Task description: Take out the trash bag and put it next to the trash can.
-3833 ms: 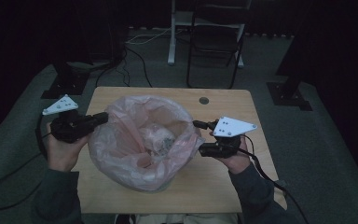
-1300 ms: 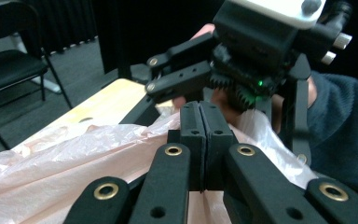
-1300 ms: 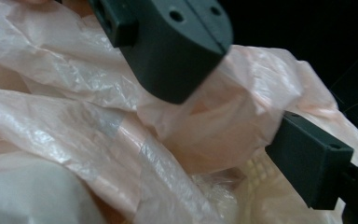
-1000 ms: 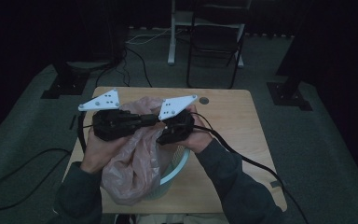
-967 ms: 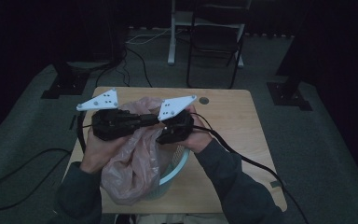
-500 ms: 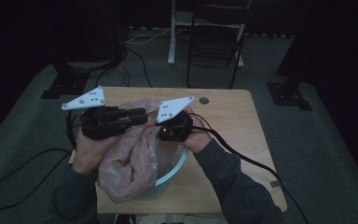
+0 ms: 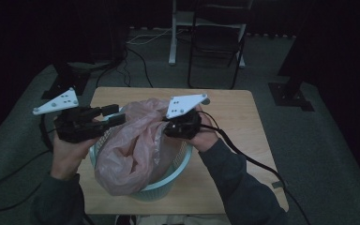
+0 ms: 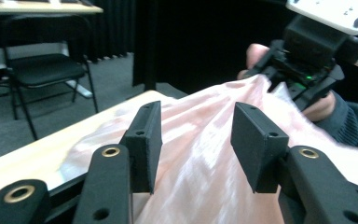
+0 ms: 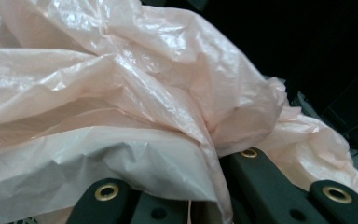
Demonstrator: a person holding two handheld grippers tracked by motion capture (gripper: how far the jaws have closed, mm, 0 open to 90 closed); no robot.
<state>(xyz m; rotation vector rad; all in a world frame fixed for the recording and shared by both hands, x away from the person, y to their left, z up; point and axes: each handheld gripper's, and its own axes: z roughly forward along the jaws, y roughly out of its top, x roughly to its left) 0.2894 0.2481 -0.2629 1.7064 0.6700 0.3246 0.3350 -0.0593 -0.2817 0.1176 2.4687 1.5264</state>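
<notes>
Crumpled translucent pink plastic bag [image 9: 121,93] drapes over the right tool's jaw tips, concealing them. Pale blue perforated plastic basket [image 7: 168,180]: interior and far rim hidden beneath the bag. Wooden bench [image 7: 243,140]: near edge hidden by forearms.

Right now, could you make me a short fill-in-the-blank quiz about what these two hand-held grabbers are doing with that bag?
1. The pink plastic bag sits inside a pale blue ____.
2. The right gripper is ____ on the bag's edge.
3. The left gripper has its jaws ____, with bag film between them but unpinched.
4. The basket stands on a ____ table.

Missing words: basket; shut; open; wooden
</notes>
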